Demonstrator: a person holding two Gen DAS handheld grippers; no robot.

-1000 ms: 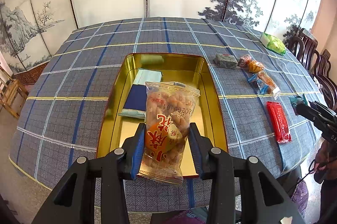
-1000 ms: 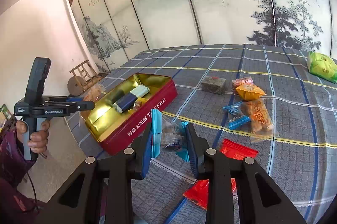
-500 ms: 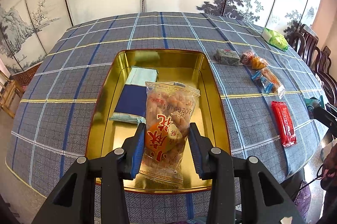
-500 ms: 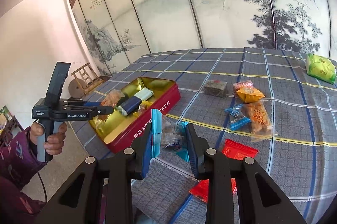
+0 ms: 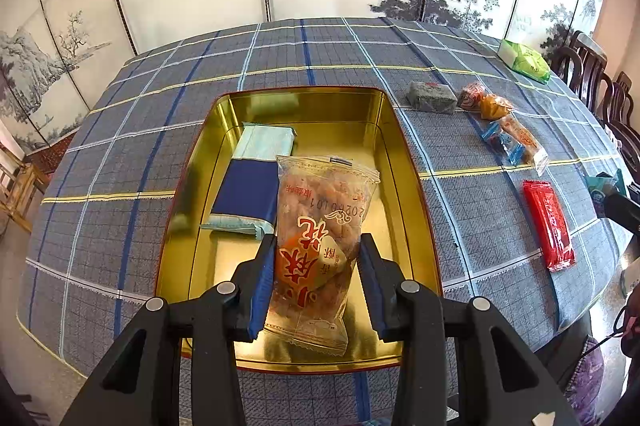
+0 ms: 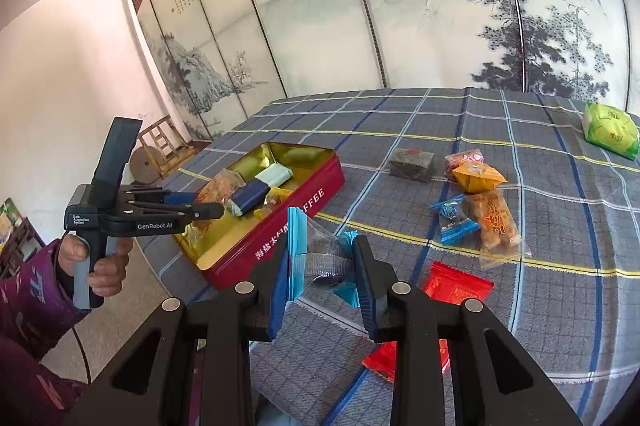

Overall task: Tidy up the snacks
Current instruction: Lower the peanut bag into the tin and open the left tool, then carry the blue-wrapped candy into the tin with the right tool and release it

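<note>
Left gripper [image 5: 318,282], pinching the clear snack packet [image 5: 320,226], has descended over the gold tin [image 5: 404,185], ready for release; right gripper [image 6: 320,278] clamps a blue-edged packet [image 6: 316,250].

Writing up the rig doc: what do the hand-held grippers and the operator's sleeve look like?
Both hand-held grippers: black frames, silver pivot bolts, blue finger pads. The left one reads "GenRobot.AI", with a grey grip and black cable. Sleeve: purple, patterned.

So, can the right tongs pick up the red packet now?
Probably not yet: the right tongs are shut on a clear-and-blue packet. The red packet lies uncovered on the cloth just beyond them.
</note>
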